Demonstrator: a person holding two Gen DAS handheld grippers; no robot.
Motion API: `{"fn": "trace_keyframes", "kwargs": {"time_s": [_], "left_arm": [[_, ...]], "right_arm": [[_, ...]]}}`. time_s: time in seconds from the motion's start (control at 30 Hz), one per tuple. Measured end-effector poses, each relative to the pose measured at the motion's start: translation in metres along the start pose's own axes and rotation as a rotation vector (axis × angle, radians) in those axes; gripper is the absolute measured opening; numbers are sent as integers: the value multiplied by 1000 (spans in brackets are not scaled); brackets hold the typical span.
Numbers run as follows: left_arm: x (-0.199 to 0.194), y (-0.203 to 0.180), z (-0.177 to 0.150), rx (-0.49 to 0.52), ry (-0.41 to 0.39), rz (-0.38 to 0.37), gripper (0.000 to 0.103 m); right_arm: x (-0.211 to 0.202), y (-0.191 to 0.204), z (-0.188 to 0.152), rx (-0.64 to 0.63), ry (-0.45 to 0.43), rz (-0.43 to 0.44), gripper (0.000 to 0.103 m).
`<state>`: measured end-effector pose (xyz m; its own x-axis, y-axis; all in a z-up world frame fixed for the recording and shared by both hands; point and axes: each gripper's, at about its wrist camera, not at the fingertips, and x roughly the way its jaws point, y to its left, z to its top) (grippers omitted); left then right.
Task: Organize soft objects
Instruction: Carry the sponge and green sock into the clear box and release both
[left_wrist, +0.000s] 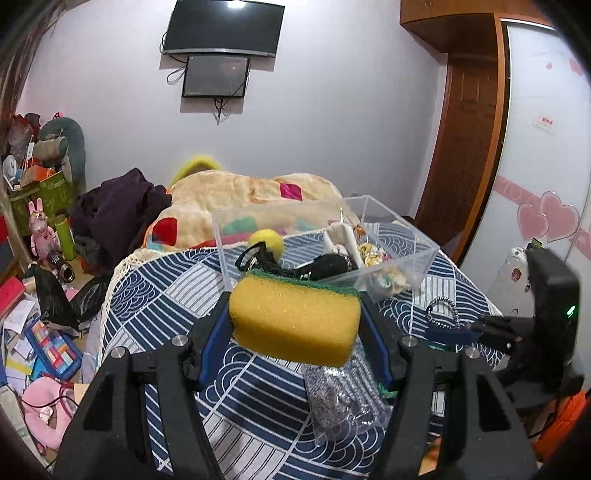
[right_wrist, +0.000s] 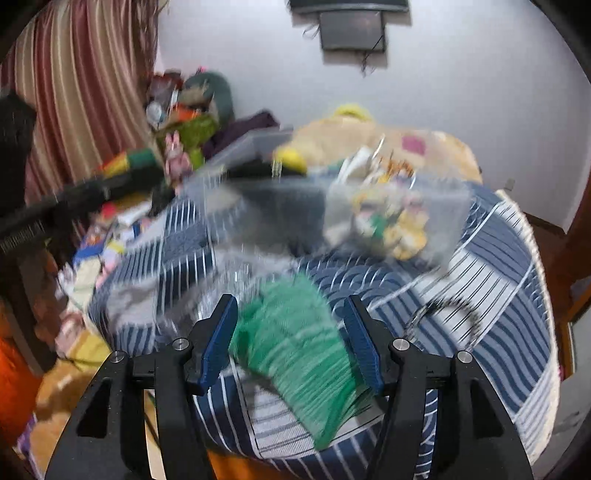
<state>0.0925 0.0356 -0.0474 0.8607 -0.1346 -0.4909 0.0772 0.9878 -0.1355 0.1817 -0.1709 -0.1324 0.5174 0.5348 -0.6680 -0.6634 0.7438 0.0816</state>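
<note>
Yellow sponge (left_wrist: 295, 325), green-backed, squeezed between left tongs (left_wrist: 295, 328).

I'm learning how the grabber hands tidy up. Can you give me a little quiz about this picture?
1. True or false: the left gripper is squeezing a yellow sponge.
2. Where is the sponge? A) inside the clear plastic box B) held above the blue patterned cloth C) on the floor
3. Fill in: the thing between the right gripper's fingers is coloured ____.

Key: 1 true. 2 B. 3 green; it is a green mesh item, too blurred to name more closely.
</note>
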Motion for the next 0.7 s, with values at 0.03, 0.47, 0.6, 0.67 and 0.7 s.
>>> {"fn": "trace_keyframes", "kwargs": {"time_s": [0.03,0.47,0.6,0.67,0.7], "left_arm": [[0,1,-1,-1,4,1,64],[-4,-3,3,15,-22,-1,64],[-2,-6,16,46,-44,15,64],[-1,-5,23,49,-61,11,64],[1,-5,27,48,-68,11,64]], "right_arm": [[5,0,-4,-5,19,-1,56],[-21,-11,-1,79,-100,24,9],[-52,-18,17,83,-209,-18,9],[-65,-21,26,90,-260,-34,9],[-73,-23,34,93,-295,-47,10]]}}
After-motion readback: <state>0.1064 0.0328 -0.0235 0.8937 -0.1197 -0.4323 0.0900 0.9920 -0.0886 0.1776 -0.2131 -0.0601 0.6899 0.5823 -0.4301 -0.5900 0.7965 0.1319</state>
